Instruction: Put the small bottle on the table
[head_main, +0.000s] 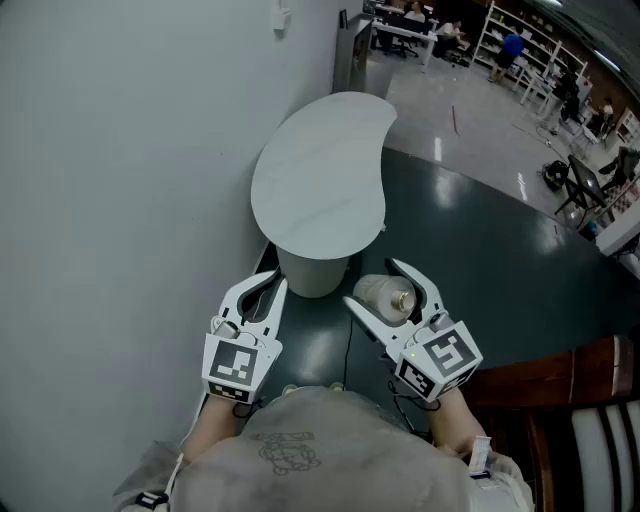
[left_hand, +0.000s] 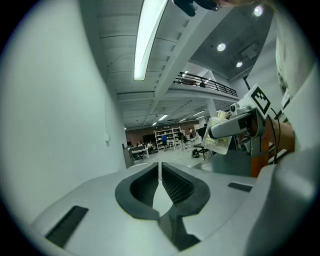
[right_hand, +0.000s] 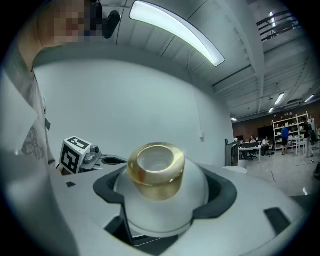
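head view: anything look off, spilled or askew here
Nothing is spilled or damaged. One oddity: the small bottle lies on its side in the right gripper, with its gold cap toward the hand, not upright. It is not yet over the table.

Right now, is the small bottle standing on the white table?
No, the small bottle lies between the jaws of the right tool, in front of the white table and not on it.

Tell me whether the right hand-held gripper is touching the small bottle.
Touching. The right gripper view shows the small bottle pressed on both sides by the right hand-held gripper.
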